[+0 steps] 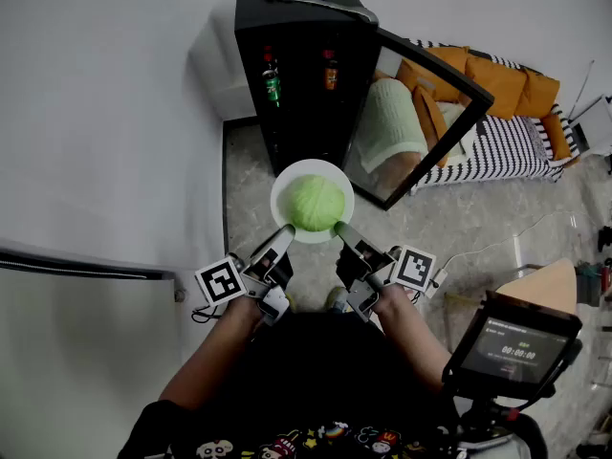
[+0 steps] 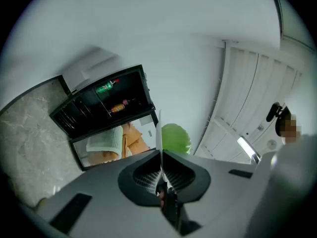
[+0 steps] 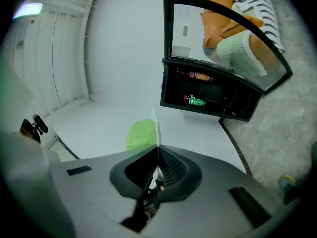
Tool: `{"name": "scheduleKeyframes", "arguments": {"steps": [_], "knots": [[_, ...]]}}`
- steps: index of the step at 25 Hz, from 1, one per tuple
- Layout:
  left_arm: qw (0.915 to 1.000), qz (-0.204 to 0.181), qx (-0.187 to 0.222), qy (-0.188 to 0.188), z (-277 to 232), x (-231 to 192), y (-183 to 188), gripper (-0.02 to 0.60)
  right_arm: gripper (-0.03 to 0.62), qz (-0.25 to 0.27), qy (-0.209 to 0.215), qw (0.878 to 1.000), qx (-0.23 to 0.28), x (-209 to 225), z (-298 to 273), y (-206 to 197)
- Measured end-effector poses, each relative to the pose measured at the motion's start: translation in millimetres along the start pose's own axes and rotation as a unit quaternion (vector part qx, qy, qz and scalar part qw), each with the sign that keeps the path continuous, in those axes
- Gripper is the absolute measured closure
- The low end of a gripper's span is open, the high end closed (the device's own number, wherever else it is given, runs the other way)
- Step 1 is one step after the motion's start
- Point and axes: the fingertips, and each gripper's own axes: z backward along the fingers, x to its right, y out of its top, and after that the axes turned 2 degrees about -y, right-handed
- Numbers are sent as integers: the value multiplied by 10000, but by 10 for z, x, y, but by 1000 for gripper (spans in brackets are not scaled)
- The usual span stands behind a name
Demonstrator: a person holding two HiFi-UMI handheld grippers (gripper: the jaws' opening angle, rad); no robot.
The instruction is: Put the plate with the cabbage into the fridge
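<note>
carry step: go into fridge (image 1: 296, 75) square, clear of the door (image 1: 421, 113) swung out right. hold plate (image 1: 285, 182) level and move both sides in sync, since cabbage (image 1: 316, 202) sits loose on it, just short of the opening. left gripper (image 1: 284, 229) and right gripper (image 1: 340, 228) each pinch the near rim. fridge holds two bottles (image 1: 273, 82) up top; lower shelves too dark to read.

We cannot read labels on the green bottle (image 1: 273, 84) and orange bottle (image 1: 330, 71), upper centre, and the edge-on plate (image 2: 158, 133) hides part of the cabbage (image 2: 177, 139).
</note>
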Motion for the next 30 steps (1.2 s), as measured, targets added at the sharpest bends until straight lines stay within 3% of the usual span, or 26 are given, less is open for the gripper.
{"name": "scheduleKeyframes", "arguments": {"steps": [15,21,30], "knots": [[9999,79,-100,53,27,-58,-34,566,579,-70,-155,9998,87,48,34,-38],[9995,133,-58,286,-539,-180,-615,565,579,-231,-135,9996,-74,384,599,439],[9992,172,-9,369,-499,-188,-657,566,579,-297,-165,9993,-156,396,626,399]]}}
